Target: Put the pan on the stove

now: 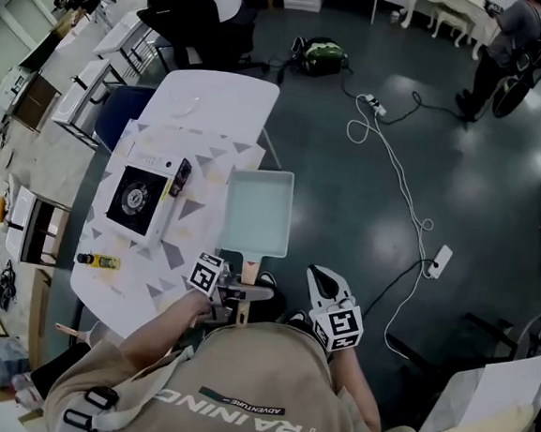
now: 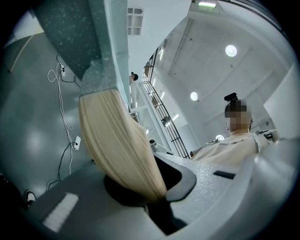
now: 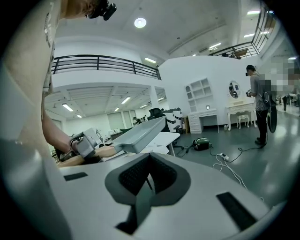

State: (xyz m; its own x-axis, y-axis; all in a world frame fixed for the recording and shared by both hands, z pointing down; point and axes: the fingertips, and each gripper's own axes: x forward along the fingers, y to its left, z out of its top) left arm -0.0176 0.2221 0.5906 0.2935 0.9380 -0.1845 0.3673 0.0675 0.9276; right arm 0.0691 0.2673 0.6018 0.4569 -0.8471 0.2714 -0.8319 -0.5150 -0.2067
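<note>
**Left tongs locked on the pan handle, right ones empty**

Left tongs (image 2: 154, 187) are clamped on the pale wooden handle (image 2: 117, 140) of the pan (image 1: 257, 211), jaws pinching it from both sides near its free end. Right tongs (image 3: 149, 180) have their jaws pressed together with nothing between them. I'm holding them off to the right of the handle, close to my body and apart from the pan.

The pan's a square, light blue-green thing with a flat bottom and low walls. It's up in the air with the handle pointing back at me. From my right tongs' camera it looks tipped, far end higher than the handle end. From my head camera it hangs at the right edge of the table (image 1: 225, 93), partly over the table and partly over the floor (image 1: 365, 209).

Stove (image 1: 140, 197) is on the table just left of the pan: white box, black top, round burner in the middle. Pan isn't on it. Nearer me, on the table's left side, lies a little yellow bottle (image 1: 97, 260) with a dark cap. Out on the floor to the right there's a white power strip (image 1: 441, 261) with a long cable.
</note>
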